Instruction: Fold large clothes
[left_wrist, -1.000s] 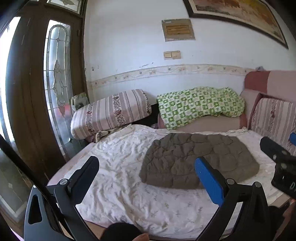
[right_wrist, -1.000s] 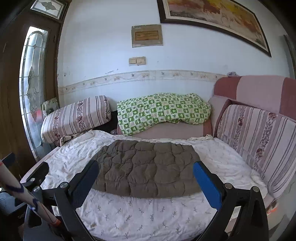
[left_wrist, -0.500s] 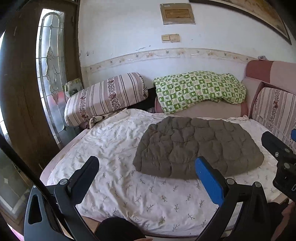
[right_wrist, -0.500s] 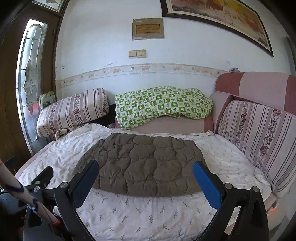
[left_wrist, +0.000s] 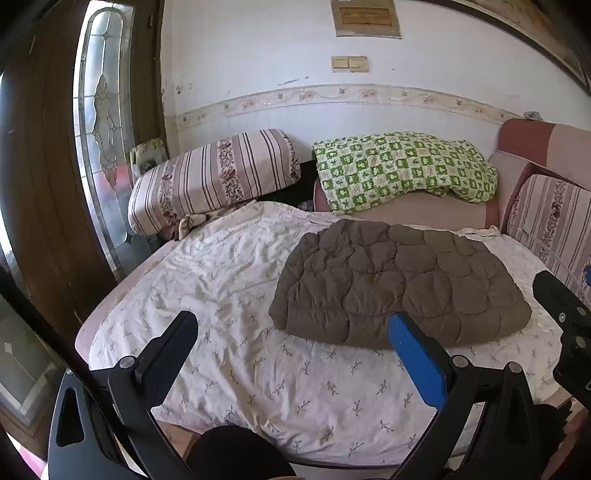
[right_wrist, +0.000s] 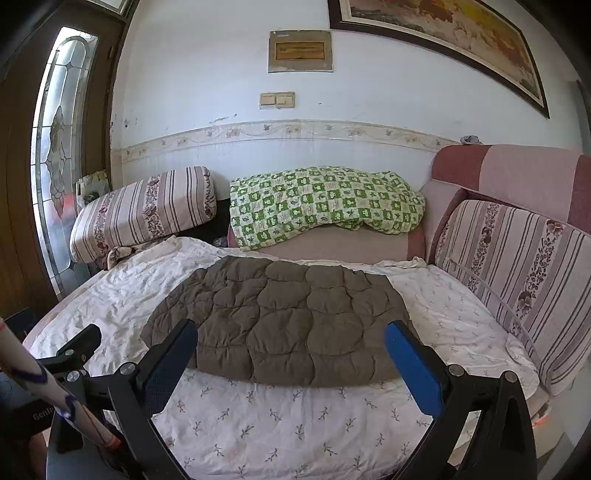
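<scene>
While the white sprigged sheet (right_wrist: 295, 417) runs out of sight under your frames, your brown quilted garment (right_wrist: 280, 325) lies flat mid-bed, its near hem masked by fingers and any sleeves tucked from view. Your left gripper (left_wrist: 291, 354) hangs spread wide, empty, short of the cloth. Your right gripper (right_wrist: 291, 354) gapes too, gripping nothing, its base cropped.

L tongs (left_wrist: 291, 354) & R tongs (right_wrist: 291, 363) both wide apart, empty, side by side, level.
</scene>
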